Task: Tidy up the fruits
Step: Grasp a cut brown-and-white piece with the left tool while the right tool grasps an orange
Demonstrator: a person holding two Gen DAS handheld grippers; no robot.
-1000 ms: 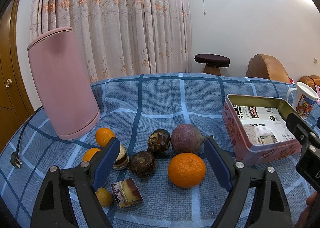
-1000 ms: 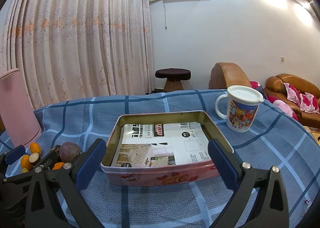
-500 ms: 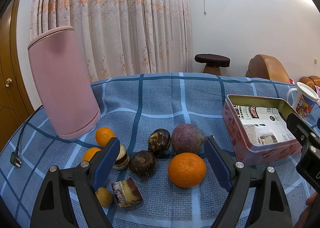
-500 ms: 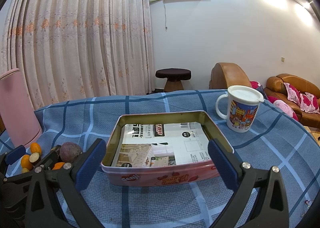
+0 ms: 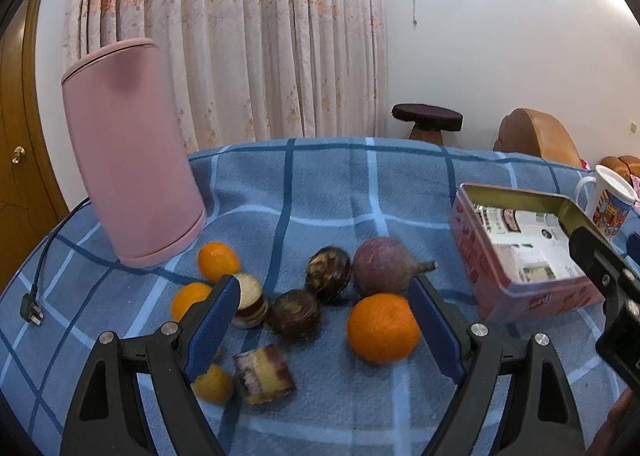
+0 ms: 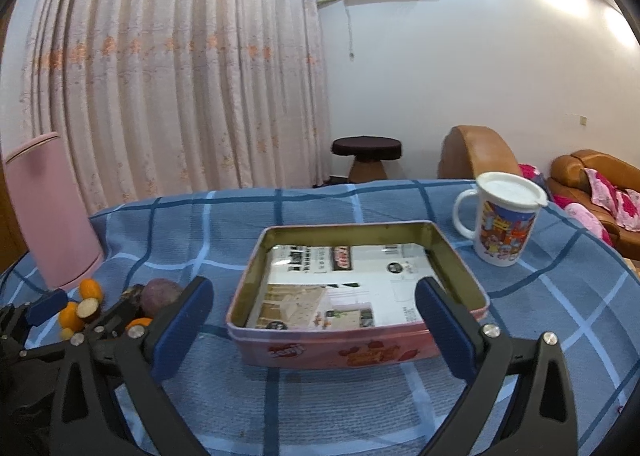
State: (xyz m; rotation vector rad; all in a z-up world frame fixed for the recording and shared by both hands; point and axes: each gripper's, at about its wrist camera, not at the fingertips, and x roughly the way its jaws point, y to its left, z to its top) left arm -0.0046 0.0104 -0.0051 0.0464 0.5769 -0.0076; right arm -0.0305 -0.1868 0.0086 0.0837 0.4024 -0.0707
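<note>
A curtained living room frames a worktop (image 5: pixel 328 192) draped in blue checked cloth. The left tongs (image 5: pixel 324 316) hang released above a cluster of fruit: a large orange (image 5: pixel 383 327) at 3 o'clock of a dark chestnut-like piece (image 5: pixel 294 314), a purple round fruit (image 5: pixel 384 265) just behind it. The right tongs (image 6: pixel 314 318), having just narrowed slightly, stand released with nothing gripped, framing a pink tin (image 6: pixel 344 350) lined with printed paper. A lidded mug (image 6: pixel 506 228) stands at the tin's 2 o'clock; a pink kettle (image 5: pixel 128 152) sits at 10 o'clock of the fruit.
</note>
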